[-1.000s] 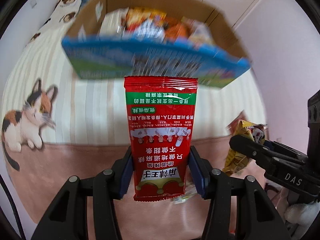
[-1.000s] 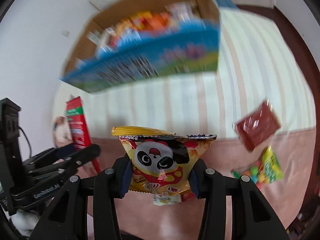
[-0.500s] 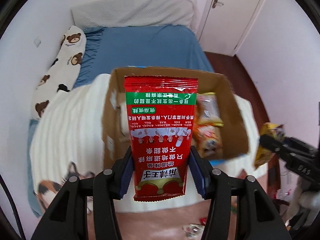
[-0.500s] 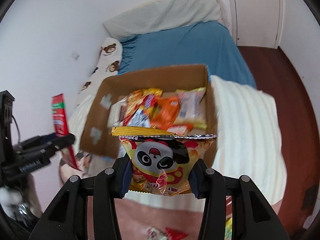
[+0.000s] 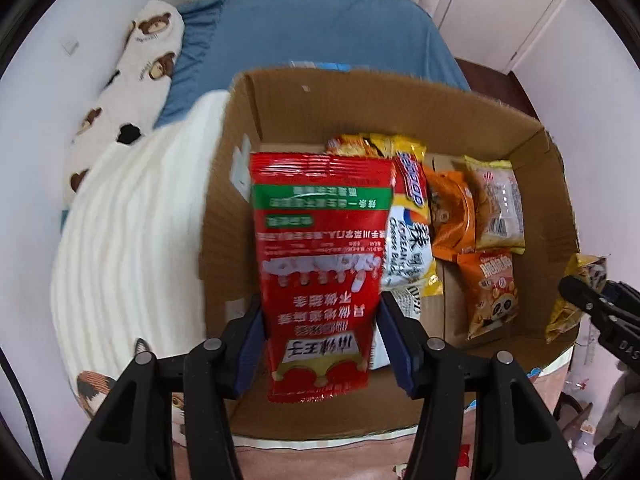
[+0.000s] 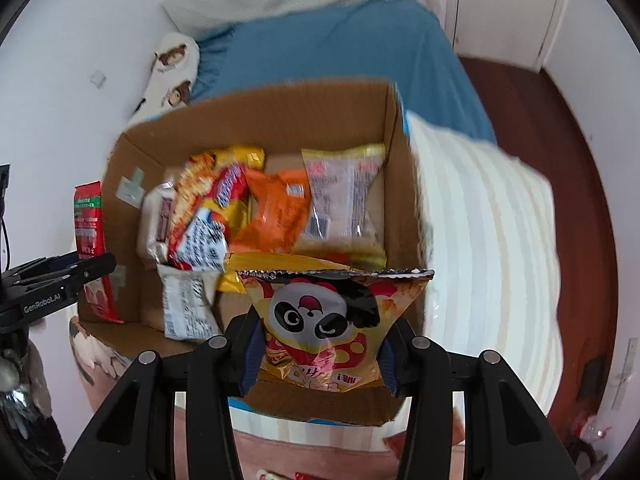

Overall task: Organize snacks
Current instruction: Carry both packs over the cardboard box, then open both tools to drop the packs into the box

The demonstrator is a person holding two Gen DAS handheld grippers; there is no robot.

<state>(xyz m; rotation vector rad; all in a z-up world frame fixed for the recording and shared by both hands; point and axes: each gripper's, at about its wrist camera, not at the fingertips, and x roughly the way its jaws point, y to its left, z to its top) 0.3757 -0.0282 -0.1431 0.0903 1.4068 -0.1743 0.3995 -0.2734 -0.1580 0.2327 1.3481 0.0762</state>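
A home bedroom: blue-sheeted bed (image 5: 320, 32), teddy-bear pillow (image 5: 132, 76).

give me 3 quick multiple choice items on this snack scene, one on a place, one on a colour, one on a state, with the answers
1. Where does the red packet hang?
A. over the cardboard box
B. on the blue bedsheet
C. on the floor

2. What is the main colour of the panda snack bag in the right gripper?
A. green
B. yellow
C. purple

3. What state is the cardboard box in?
A. taped shut
B. open and bare inside
C. open, with snack packets already inside

Answers: 1 A, the left gripper has the packet between its opening jaws, above the box's left part. 2 B, the bag is yellow with a black and white panda face, and the right jaws are opening around it. 3 C, the top is open and several orange, yellow and clear packets lie on its floor.
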